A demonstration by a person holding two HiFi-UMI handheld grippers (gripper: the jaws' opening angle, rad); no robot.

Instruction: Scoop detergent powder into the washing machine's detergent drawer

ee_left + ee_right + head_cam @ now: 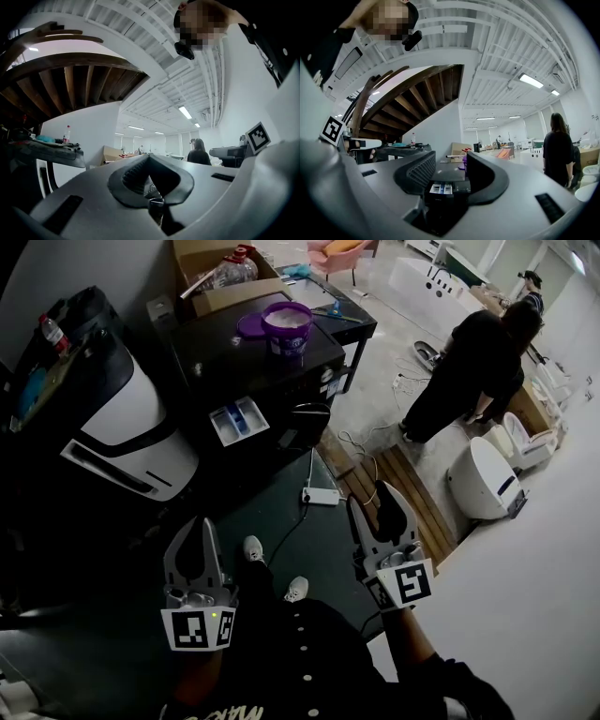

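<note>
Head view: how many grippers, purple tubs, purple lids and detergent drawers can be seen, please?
Grippers: 2 (left gripper, right gripper)
Purple tub: 1
Purple lid: 1
Detergent drawer: 1
Total: 5

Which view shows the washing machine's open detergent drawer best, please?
The head view: the detergent drawer lies open from above, compartments visible. The right gripper view shows it small and front-on; the left gripper view does not show it clearly.

We look down on a pale concrete floor [375, 362], a pink armchair [342, 249] and white bathtub [427, 287] at the far end, above us a wooden staircase underside [417, 93], white walls [440, 126], ceiling strip lights [530, 80]
</note>
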